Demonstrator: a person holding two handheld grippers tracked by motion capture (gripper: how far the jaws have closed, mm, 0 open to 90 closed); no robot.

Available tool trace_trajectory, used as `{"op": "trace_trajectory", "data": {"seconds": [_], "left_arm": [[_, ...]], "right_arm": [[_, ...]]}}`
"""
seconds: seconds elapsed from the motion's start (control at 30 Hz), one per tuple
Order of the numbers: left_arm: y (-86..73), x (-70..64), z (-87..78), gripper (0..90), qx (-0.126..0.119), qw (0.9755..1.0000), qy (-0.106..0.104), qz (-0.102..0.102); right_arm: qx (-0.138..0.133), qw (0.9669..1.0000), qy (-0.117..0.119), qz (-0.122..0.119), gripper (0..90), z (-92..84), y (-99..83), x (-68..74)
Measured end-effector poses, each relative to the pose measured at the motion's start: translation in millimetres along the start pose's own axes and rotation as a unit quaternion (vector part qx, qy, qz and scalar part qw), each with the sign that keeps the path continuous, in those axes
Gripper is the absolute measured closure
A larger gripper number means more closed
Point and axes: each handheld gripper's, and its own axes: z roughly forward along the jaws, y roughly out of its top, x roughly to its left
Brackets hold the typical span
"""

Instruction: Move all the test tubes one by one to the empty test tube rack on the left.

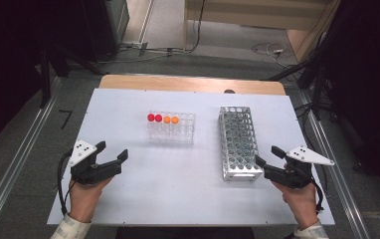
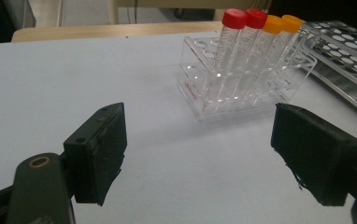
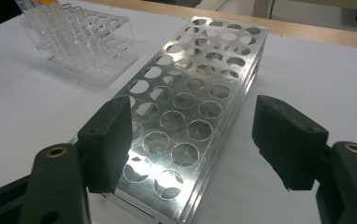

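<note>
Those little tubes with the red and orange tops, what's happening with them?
A person sits at a white table with a grabber tool in each hand. Four capped tubes, two red and two orange, stand in a clear rack. Beside it is a metal rack whose holes look empty. The left gripper is open and points toward the tubes. The right gripper is open near the metal rack. Nothing is being held yet.

High view overhead, facing forward-down; 2 gripper views low, close, sharing clear rack (image 2: pixel 242 79).
</note>
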Motion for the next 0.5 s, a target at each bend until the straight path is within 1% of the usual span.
{"op": "trace_trajectory", "data": {"seconds": [0.17,0.27,0.5], "left_arm": [[-3.6,2.6,-1.9,18.6,0.003,0.9999,0.008,0.006],[-5.3,4.3,-3.4,18.5,0.003,0.9999,0.013,0.004],[-9.8,8.3,-7.0,18.4,0.003,0.9997,0.023,0.008]], "right_arm": [[-0.001,1.0,-0.007,0.002,27.5,-3.8,-2.8,-4.8],[-0.002,0.9999,-0.01,0.005,27.4,-6.2,-5.0,-8.1],[-0.004,0.9997,-0.02,0.012,27.3,-11.1,-9.9,-16.0]]}}
